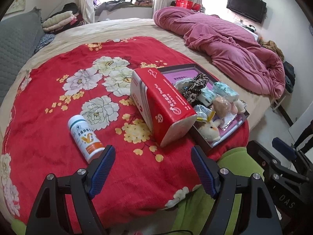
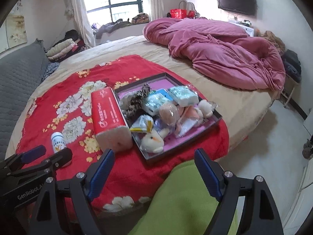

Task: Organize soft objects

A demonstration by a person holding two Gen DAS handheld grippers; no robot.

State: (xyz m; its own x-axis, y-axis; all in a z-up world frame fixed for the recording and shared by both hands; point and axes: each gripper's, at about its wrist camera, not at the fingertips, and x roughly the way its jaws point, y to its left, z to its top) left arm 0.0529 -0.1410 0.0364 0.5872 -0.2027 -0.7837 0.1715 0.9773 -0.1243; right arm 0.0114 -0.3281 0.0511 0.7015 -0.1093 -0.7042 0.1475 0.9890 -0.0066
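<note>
A red tissue pack (image 1: 166, 107) (image 2: 111, 115) lies on the red floral blanket (image 1: 58, 101) (image 2: 64, 105), leaning on the rim of a shallow dark tray (image 1: 203, 143) (image 2: 170, 150). The tray holds several soft items: a white plush toy (image 1: 209, 131) (image 2: 152, 141), a leopard-print scrunchie (image 1: 195, 88) (image 2: 135, 99), tissue packets (image 2: 182, 96) and a beige puff (image 2: 168, 111). A white bottle (image 1: 84, 135) (image 2: 58, 142) lies left of the pack. My left gripper (image 1: 152, 168) hovers open just short of the pack. My right gripper (image 2: 153, 168) hangs open before the tray, empty.
A crumpled pink quilt (image 1: 225, 45) (image 2: 215, 45) covers the bed's far right. A grey padded headboard (image 1: 17, 39) stands at left with folded clothes (image 1: 58, 19) behind it. Green fabric (image 2: 182, 199) lies under my grippers at the bed's near edge. Bare floor (image 2: 283, 129) is at right.
</note>
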